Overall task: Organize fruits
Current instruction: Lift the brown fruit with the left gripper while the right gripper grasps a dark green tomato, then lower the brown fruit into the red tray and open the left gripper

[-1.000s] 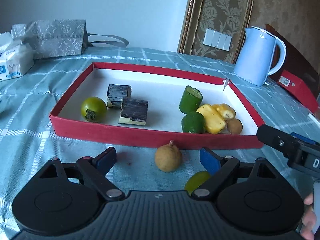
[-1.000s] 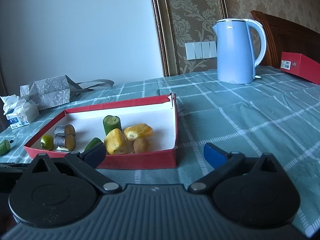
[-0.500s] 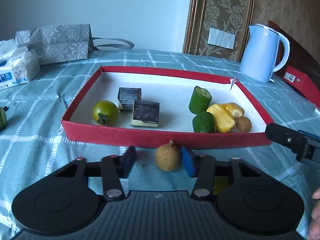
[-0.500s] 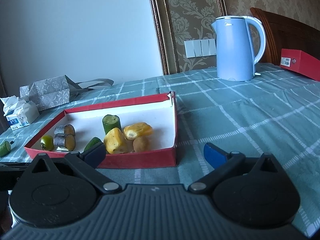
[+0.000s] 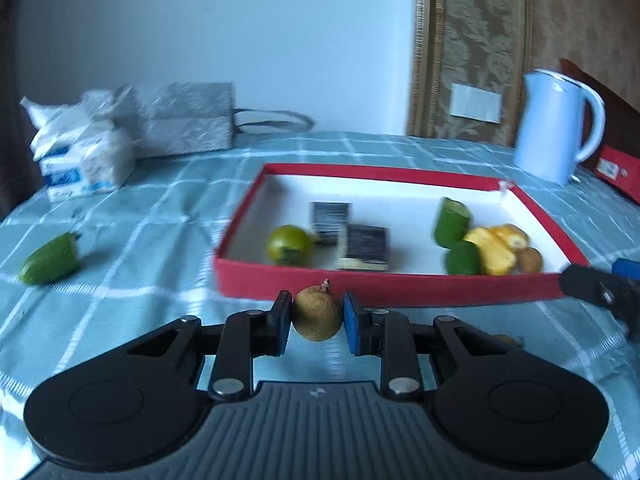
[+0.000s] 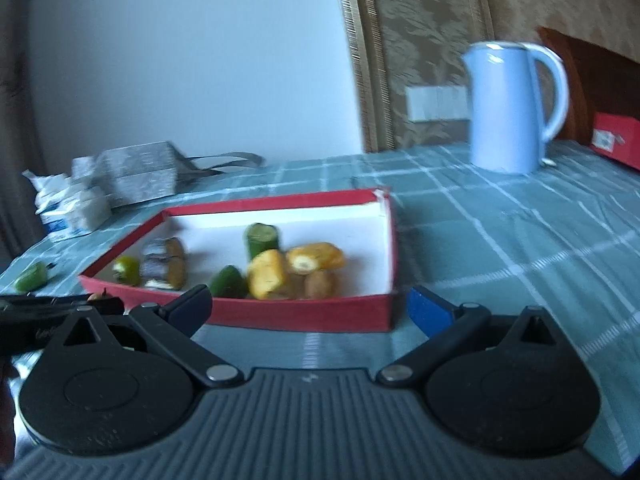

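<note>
Now, L gripper (image 5: 316, 322) pinches a small brown fruit (image 5: 316, 314), stem up, both blue pads pressed on its sides, just outside the near wall of the red tray (image 5: 400, 290) at 12 o'clock of the gripper. R gripper (image 6: 308, 306) is spread wide with nothing between its fingers; the tray's near right corner lies ahead of it.

Step in hand, judged: carry fruit into tray. To do it well: lift clear of the red wall first, keep the squeeze light (round, may roll out), set down by the like brown fruit (image 5: 529, 260) at 2 o'clock, beside yellow pieces (image 5: 494, 250).

A green fruit (image 5: 50, 260) waits on the checked cloth (image 5: 140, 248) at 10 o'clock.

Hard to read: both views motion-blurred; whether the fruit has left the cloth cannot be told; dark striped blocks (image 5: 364, 246) unidentifiable; a yellowish bit behind L gripper's right linkage mostly hidden.
</note>
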